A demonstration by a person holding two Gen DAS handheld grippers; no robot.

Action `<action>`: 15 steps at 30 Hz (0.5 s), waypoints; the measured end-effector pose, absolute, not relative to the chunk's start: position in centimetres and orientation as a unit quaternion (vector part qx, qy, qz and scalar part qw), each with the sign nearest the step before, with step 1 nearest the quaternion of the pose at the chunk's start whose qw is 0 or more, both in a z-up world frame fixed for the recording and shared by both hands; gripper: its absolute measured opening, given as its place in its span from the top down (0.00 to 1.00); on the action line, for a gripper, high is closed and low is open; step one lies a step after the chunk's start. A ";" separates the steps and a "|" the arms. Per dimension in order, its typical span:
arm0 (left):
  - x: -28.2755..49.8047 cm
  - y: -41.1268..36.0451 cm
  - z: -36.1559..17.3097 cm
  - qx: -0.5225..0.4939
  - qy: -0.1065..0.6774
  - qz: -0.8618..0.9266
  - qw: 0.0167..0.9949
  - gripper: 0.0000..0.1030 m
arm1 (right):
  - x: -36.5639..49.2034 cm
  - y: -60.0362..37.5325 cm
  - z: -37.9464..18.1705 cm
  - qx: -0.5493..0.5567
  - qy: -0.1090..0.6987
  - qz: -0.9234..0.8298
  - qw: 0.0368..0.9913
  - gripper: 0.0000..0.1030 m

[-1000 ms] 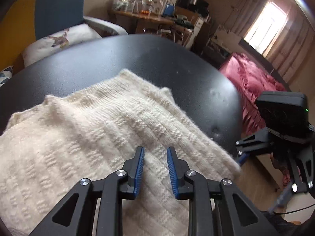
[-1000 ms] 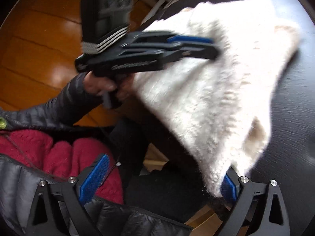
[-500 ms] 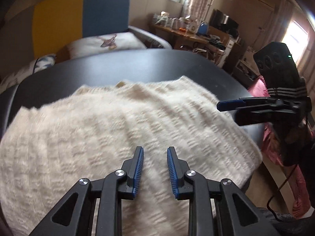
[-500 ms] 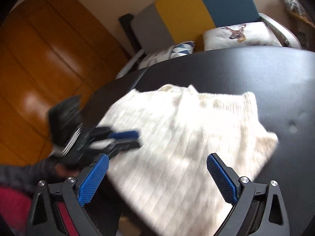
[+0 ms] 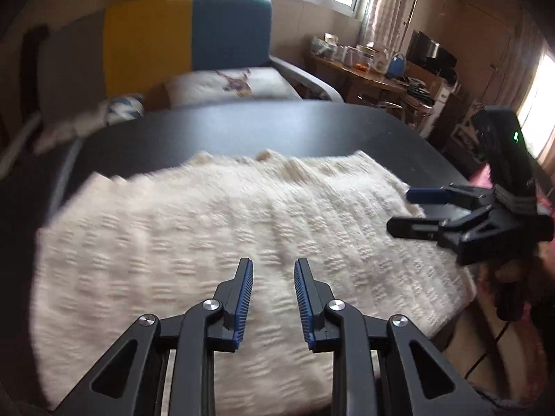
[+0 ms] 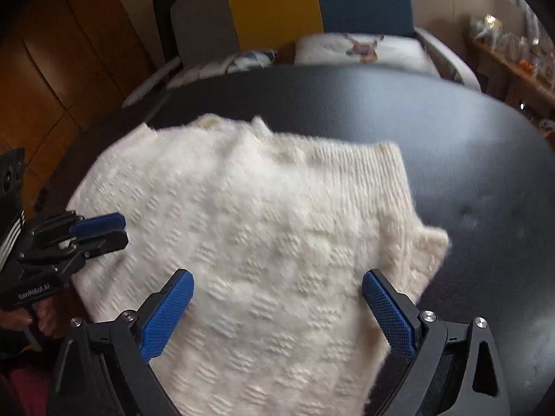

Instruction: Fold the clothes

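Lying flat: sweater [image 6: 263,235] on table [image 6: 451,145]

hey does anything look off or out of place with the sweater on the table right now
Mostly fine. The cream sweater lies flat on the black table, but its near edge hangs past the table's rim. Both tools, left and right, are open above it.

Only one bit of writing can be read. In the right wrist view, small white letters stand on the black side of the left gripper [image 6: 99,230], low at the left edge. They look like "GenRobot.AI", but the first letters are blurry and hard to tell. No other words, numbers or signs can be read in either view.
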State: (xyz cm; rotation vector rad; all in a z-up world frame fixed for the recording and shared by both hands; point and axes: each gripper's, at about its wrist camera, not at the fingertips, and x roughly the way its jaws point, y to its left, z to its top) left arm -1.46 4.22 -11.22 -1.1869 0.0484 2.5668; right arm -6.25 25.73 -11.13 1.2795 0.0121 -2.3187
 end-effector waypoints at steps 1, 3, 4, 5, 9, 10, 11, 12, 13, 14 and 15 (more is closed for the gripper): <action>-1.0 3.5 -10.6 -0.407 0.021 0.902 0.144 0.76 | -6.3 25.2 -10.4 0.456 -0.003 -0.855 0.246 0.04; -0.3 1.9 -9.7 -0.395 0.028 0.911 0.116 0.76 | -6.3 23.9 -9.4 0.436 -0.026 -0.862 0.256 0.03; -0.1 1.0 -9.4 -0.390 0.032 0.915 0.102 0.76 | -6.5 23.0 -9.0 0.429 -0.033 -0.864 0.262 0.03; 0.2 0.1 -9.1 -0.385 0.035 0.918 0.087 0.76 | -6.8 21.8 -8.7 0.424 -0.037 -0.865 0.266 0.03; 0.7 -3.7 -8.7 -0.381 0.034 0.923 0.044 0.76 | -7.7 17.1 -9.6 0.423 -0.060 -0.858 0.283 0.02; 0.8 -4.7 -8.8 -0.382 0.031 0.923 0.036 0.76 | -7.6 16.3 -10.0 0.427 -0.065 -0.855 0.286 0.02; 1.0 -5.7 -8.8 -0.382 0.030 0.923 0.029 0.76 | -7.6 15.7 -10.5 0.432 -0.068 -0.852 0.288 0.02; 1.3 -6.8 -9.1 -0.384 0.027 0.923 0.026 0.76 | -7.8 15.1 -11.0 0.437 -0.070 -0.849 0.288 0.02; 1.5 -8.0 -9.4 -0.386 0.023 0.922 0.024 0.75 | -7.8 14.7 -11.5 0.441 -0.070 -0.847 0.288 0.02; 1.6 -9.4 -9.8 -0.393 0.010 0.919 0.026 0.73 | -7.8 14.6 -12.0 0.444 -0.068 -0.845 0.290 0.02; 1.7 -10.9 -10.4 -0.401 -0.006 0.915 0.029 0.72 | -7.8 14.4 -12.5 0.446 -0.066 -0.844 0.291 0.01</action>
